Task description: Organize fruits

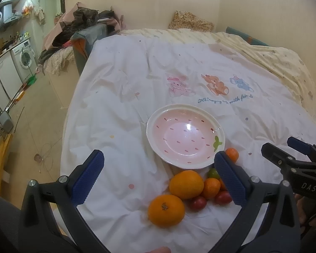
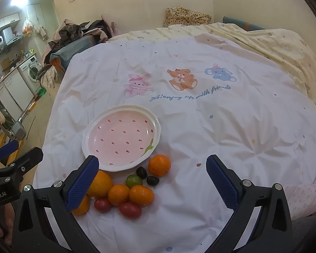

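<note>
Fruit: oranges (image 2: 159,165), tomatoes (image 2: 130,210) and two dark fruits (image 2: 152,180) are lying clustered on the bed (image 2: 221,126) near its front edge, just beside the plate (image 2: 121,139).
Plate: sitting bare, pink inside.
Left tool (image 1: 159,174): hovering over the fruit, fingers spread, gripping nothing.
Right tool (image 2: 152,178): hanging spread wide, likewise gripping nothing.

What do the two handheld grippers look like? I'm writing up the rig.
Both the left gripper and right gripper are black plastic frames with curved arms, silver bolts, and jaws lined with textured blue pads. White lettering marks their bodies, reading "DAS" on the right gripper's.
</note>
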A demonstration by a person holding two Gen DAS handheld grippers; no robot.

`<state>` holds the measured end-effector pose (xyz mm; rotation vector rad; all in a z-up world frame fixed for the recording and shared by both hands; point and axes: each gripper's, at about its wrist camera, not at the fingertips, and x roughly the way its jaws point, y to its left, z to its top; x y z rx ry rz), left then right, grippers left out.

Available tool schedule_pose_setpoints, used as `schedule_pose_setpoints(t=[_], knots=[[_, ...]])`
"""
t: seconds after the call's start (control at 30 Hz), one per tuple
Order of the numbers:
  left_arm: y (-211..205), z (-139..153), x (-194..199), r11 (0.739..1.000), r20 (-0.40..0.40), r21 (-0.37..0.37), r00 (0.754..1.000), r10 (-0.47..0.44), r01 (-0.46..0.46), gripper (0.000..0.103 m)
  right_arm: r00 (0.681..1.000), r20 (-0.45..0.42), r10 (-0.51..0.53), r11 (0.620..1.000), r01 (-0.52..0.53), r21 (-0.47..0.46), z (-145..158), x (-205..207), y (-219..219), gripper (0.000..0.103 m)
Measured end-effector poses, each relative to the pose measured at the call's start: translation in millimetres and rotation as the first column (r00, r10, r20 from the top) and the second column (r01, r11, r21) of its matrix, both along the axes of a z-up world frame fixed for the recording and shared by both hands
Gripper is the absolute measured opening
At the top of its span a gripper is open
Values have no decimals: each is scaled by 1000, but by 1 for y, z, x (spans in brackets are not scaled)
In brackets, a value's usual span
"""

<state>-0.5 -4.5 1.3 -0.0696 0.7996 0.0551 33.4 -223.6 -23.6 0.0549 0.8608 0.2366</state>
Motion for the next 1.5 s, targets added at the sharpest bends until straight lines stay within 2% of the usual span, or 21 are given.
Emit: schedule_pose_setpoints(t=[1.5], knots=[[6,-4,2,1000,-12,-13,1000,0,-1,103,1000,-12,3,1000,-3,20,-2,2,2,103]])
